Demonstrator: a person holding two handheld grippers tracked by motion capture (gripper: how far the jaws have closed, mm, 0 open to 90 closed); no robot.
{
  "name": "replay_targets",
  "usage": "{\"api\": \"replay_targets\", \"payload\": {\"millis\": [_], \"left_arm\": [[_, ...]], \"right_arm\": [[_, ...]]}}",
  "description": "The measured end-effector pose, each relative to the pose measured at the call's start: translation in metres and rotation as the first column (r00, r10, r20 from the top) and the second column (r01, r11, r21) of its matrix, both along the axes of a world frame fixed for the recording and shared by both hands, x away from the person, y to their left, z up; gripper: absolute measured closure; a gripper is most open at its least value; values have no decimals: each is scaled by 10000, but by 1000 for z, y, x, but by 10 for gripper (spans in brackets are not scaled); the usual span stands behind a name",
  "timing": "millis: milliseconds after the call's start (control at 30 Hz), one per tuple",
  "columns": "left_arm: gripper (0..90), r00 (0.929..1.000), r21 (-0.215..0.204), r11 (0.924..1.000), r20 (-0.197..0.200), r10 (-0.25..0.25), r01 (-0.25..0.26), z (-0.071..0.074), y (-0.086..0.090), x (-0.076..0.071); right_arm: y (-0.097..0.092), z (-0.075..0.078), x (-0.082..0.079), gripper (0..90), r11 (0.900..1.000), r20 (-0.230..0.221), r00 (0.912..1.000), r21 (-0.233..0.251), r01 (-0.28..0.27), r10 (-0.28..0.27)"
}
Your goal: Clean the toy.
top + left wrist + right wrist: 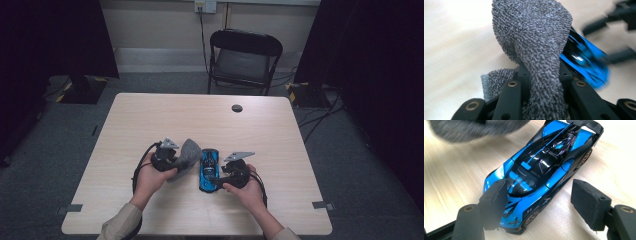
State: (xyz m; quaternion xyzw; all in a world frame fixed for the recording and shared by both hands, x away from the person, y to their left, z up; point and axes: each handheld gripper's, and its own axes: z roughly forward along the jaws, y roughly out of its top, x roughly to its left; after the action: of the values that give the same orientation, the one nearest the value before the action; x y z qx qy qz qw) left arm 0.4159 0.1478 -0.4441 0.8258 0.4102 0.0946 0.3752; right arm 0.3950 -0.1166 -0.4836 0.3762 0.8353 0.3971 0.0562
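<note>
Wiping step: left gripper (176, 161) clamps grey cloth (187, 156) beside blue toy car (208, 169); right gripper (544, 202) jaws open, straddling car's near end. Next: rub cloth over the roof.

Far tabletop (200, 115) open – toy car (208, 170) and cloth (186, 157) crowd near middle.

One blue toy car (208, 170), one grey cloth (187, 156), one table (150, 120), one folding chair (244, 59).
</note>
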Motion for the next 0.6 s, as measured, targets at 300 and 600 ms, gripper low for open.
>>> {"api": "replay_targets", "payload": {"millis": [300, 600], "left_arm": [[716, 9976, 149, 9991, -561, 400, -393, -24, -15, 28], [720, 9919, 386, 9961, -1021, -749, 792, -23, -15, 3]], "right_arm": [[-1, 0, 0, 295, 10000, -48, 10000, 41, -10, 11], [-1, -1, -1, 295, 9999, -1, 10000, 93, 79, -79]]}}
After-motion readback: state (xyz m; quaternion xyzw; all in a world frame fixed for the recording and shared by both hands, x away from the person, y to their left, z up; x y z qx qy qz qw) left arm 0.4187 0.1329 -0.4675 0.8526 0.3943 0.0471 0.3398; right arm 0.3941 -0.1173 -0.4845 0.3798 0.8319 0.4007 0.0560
